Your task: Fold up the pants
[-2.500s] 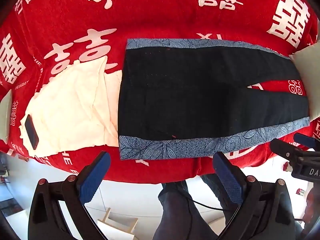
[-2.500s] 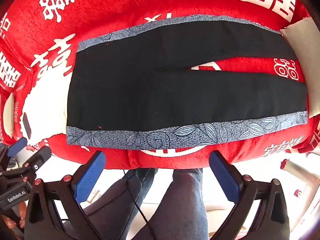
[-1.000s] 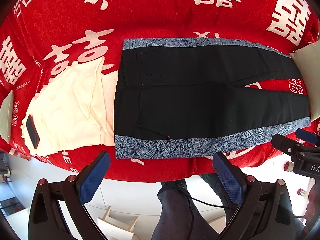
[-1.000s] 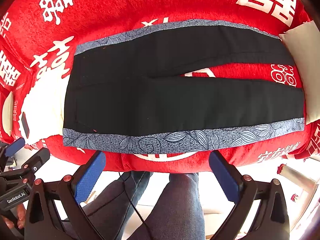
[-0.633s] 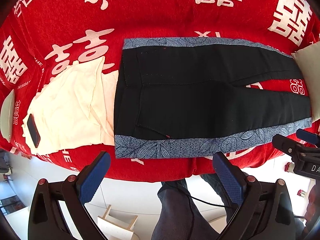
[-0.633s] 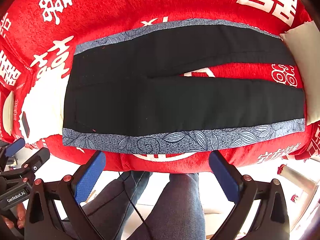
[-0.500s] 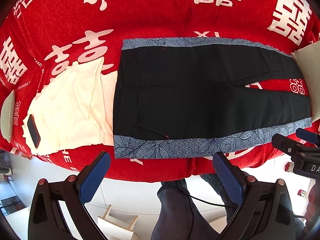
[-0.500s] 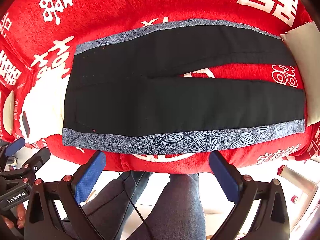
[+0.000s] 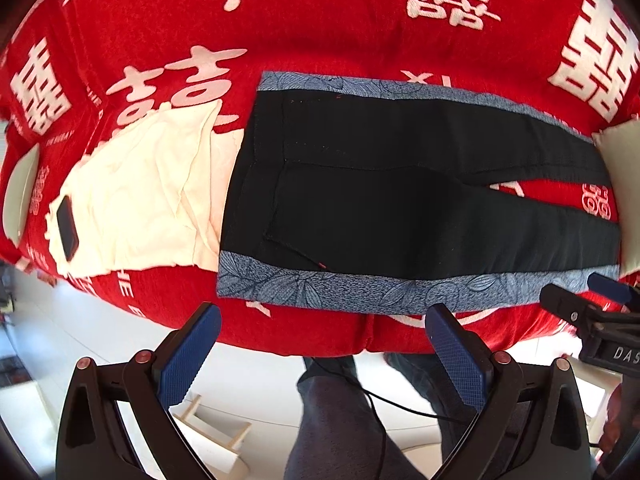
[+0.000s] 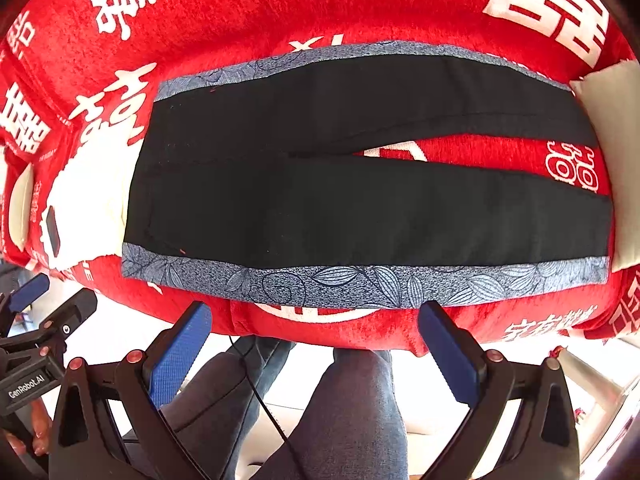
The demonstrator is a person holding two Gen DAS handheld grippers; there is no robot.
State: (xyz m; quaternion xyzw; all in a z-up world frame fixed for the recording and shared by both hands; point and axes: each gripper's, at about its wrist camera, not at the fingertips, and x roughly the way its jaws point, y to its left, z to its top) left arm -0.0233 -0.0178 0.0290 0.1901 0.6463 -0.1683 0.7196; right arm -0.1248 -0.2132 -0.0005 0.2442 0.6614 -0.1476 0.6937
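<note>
Black pants [image 9: 400, 200] [image 10: 340, 184] with grey-blue leaf-print side stripes lie flat on a red blanket [image 9: 320, 32] [image 10: 280, 4], waistband to the left, both legs stretching right with a narrow gap between them. My left gripper [image 9: 320, 332] hovers open just off the bed's near edge, below the waist end. My right gripper [image 10: 316, 328] is also open, below the middle of the near leg. Neither touches the cloth. The right gripper's tips [image 9: 592, 300] show at the left wrist view's right edge.
A cream garment [image 9: 140, 200] [image 10: 88, 196] lies left of the waistband with a dark phone [image 9: 67, 228] [image 10: 52, 229] on it. A pale cushion [image 9: 620, 184] [image 10: 612, 152] sits at the hems. The person's legs [image 10: 340, 412] and a cable are below the bed edge.
Both views have shifted only slightly; the pants sit a little lower and nearer in frame. The pants themselves have not moved and both grippers stay open.
</note>
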